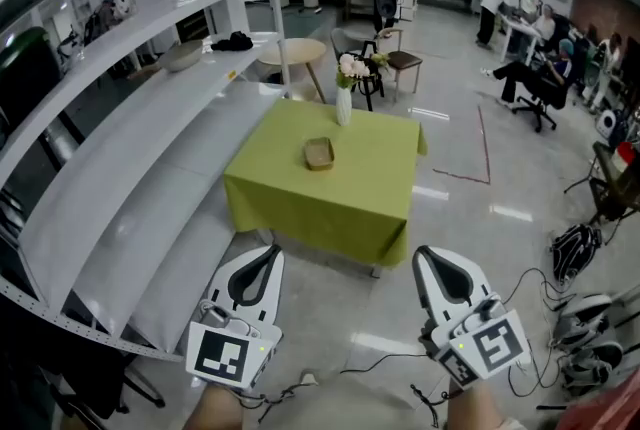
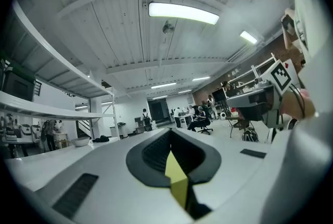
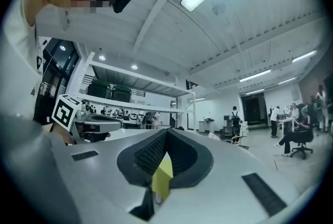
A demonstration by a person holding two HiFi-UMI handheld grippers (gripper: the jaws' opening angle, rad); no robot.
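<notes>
I hold both grippers low, in front of me, above the floor. My left gripper (image 1: pixel 271 252) is shut, its jaws meeting at a point with nothing between them; in the left gripper view it (image 2: pixel 169 132) points up towards the ceiling. My right gripper (image 1: pixel 422 254) is also shut and holds nothing, and in its own view it (image 3: pixel 166 131) aims across the room. Ahead of both stands a table with a green cloth (image 1: pixel 345 203). On it lie a small brown tray (image 1: pixel 319 154) and a white vase of flowers (image 1: pixel 344 101).
A long white shelf rack (image 1: pixel 130 178) runs along the left, with a bowl (image 1: pixel 182 55) and a dark item (image 1: pixel 233 41) on it. A round table (image 1: pixel 297 50) and chairs (image 1: pixel 392 58) stand behind. People work at desks at the far right. Cables and a black bag (image 1: pixel 572 249) lie on the floor.
</notes>
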